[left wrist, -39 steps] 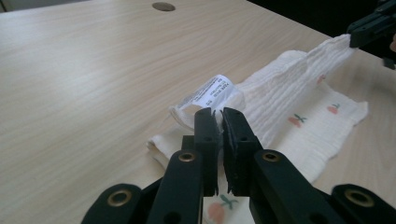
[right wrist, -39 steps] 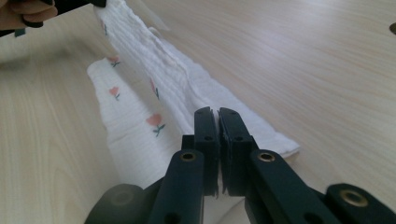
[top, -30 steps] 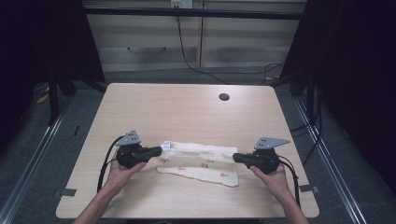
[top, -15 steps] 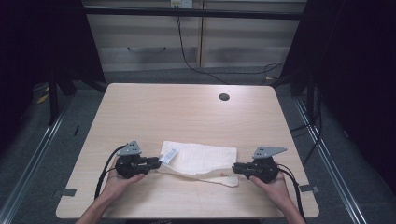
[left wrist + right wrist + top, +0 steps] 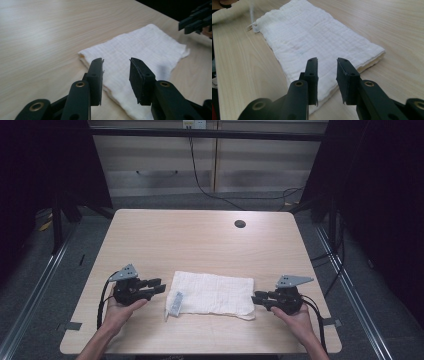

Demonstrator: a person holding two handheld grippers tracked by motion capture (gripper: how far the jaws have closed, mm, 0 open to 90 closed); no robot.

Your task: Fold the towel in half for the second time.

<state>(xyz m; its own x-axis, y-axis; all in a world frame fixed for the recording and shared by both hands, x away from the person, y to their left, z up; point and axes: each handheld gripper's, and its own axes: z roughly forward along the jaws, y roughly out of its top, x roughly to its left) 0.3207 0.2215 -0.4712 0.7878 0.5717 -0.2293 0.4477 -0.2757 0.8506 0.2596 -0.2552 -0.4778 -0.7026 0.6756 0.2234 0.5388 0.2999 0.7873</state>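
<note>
Two grippers, my left gripper and right gripper, are spread at the folded cloth, lower middle. Next fold, I think.

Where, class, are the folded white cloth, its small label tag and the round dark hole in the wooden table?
Folded white cloth [image 5: 212, 293]: high view, middle of its top surface.
Small label tag [image 5: 176, 303]: high view, centre of the tag.
Round dark hole [image 5: 240, 224]: high view, its centre.
</note>
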